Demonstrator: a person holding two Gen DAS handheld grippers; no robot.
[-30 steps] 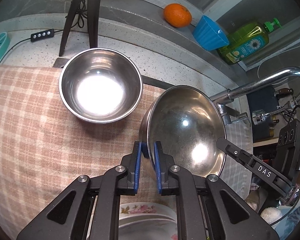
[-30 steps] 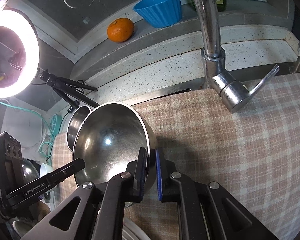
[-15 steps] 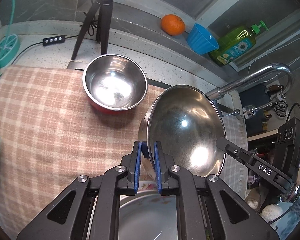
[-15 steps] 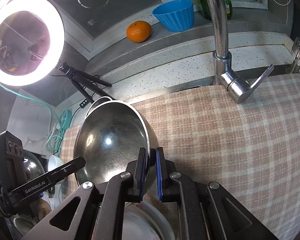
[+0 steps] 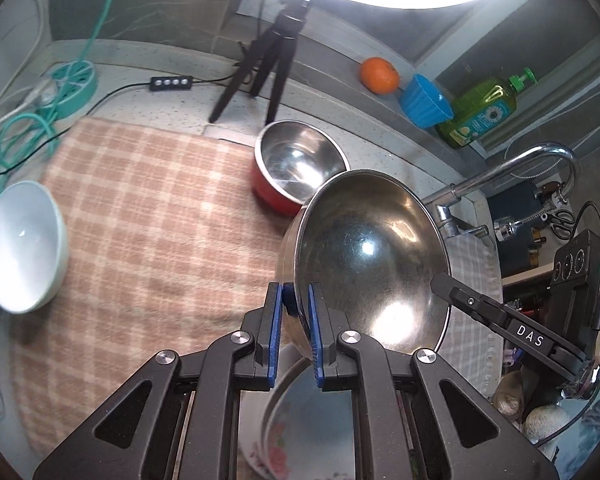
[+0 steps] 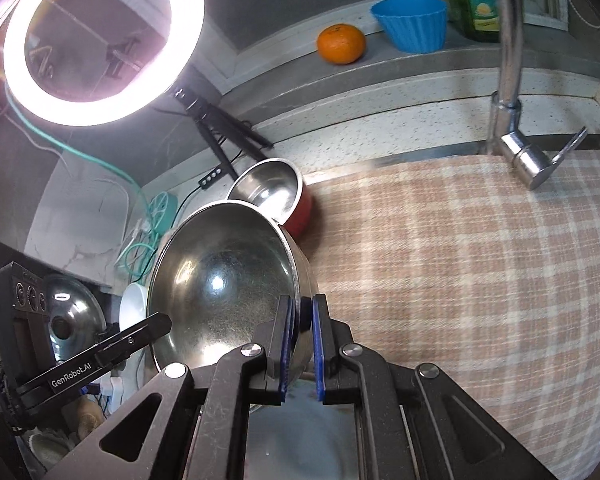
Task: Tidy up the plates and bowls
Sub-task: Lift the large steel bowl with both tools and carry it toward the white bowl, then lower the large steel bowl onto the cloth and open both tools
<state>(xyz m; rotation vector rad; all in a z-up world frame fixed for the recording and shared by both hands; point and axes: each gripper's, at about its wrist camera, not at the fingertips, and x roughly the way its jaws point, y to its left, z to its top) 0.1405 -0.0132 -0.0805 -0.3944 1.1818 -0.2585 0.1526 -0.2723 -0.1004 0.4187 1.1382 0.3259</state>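
Observation:
Both grippers hold one large steel bowl (image 5: 364, 264) in the air above the checked cloth (image 5: 148, 232). My left gripper (image 5: 294, 304) is shut on its near left rim. My right gripper (image 6: 300, 312) is shut on its right rim; the bowl also shows in the right wrist view (image 6: 224, 280). A smaller steel bowl with a red outside (image 5: 296, 164) stands on the cloth beyond it, also in the right wrist view (image 6: 272, 188). A white bowl (image 5: 20, 244) sits at the cloth's left edge. A flowered plate (image 5: 300, 420) lies below the held bowl.
A ring light (image 6: 100, 40) on a tripod (image 5: 268, 64) stands at the back. An orange (image 5: 379, 75), a blue cup (image 5: 424, 100) and a green soap bottle (image 5: 480, 108) sit on the ledge. The faucet (image 6: 512, 80) rises at the right. Teal cable (image 5: 24, 128) lies at the left.
Both grippers have lifted and pulled back with the large steel bowl. The red-sided bowl now looks smaller and farther. The white bowl and the ring light have come into view.

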